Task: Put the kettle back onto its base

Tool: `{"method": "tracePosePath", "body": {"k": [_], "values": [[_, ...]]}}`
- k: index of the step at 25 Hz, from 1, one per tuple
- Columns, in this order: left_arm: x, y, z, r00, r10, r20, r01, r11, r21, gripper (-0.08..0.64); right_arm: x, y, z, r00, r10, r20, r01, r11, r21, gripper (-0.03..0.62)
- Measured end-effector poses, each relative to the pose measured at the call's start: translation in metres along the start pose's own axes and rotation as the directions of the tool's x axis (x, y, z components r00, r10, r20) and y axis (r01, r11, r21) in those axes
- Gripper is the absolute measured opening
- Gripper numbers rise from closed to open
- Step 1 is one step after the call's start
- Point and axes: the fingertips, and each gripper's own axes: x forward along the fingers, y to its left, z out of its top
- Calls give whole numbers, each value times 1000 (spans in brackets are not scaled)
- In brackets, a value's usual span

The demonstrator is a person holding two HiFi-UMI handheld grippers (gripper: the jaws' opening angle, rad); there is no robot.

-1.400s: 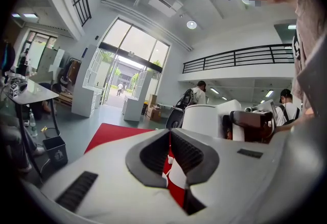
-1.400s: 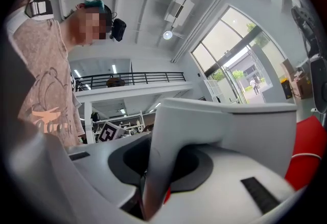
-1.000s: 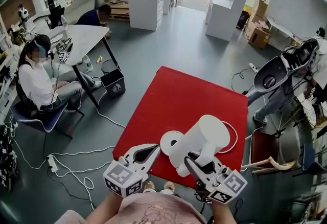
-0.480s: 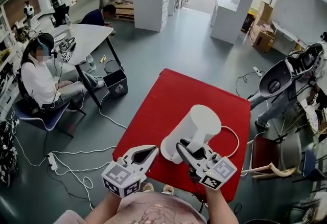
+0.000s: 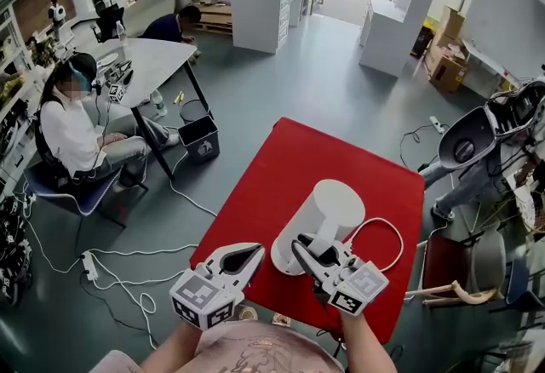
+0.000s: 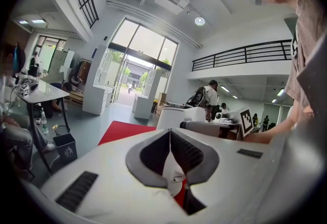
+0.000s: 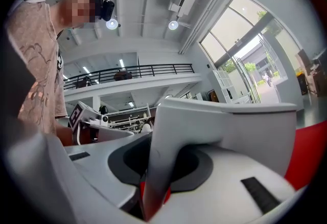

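Since the earlier frame the kettle has swung from tilted beside its base to nearly upright over it, hiding it, handle clamped in the right gripper for steering, while the left gripper, jaws together and empty, idles beside.

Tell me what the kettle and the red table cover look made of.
Kettle: likely plastic, matte white. The tone is even, with soft highlights and no metallic glare, but it could be coated metal.
Table cover: probably cloth or felt, matte red. It lies flat with no reflections, though any weave is too small to see.
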Motion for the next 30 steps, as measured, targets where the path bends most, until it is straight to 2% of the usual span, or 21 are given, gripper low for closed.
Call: {"method": "tracePosePath", "body": {"k": [11, 22, 30], "values": [[2, 11, -1, 1000, 18, -15, -18, 1000, -5, -11, 10, -1, -23, 999, 5, -48, -5, 1000, -14, 106], [7, 13, -10, 999, 14, -31, -14, 1000, -17, -11, 15, 13, -52, 994, -11, -109, -1, 994, -113, 106], [5, 17, -15, 999, 17, -37, -18, 1000, -26, -11, 20, 27, -62, 993, -13, -113, -3, 990, -143, 101]]}}
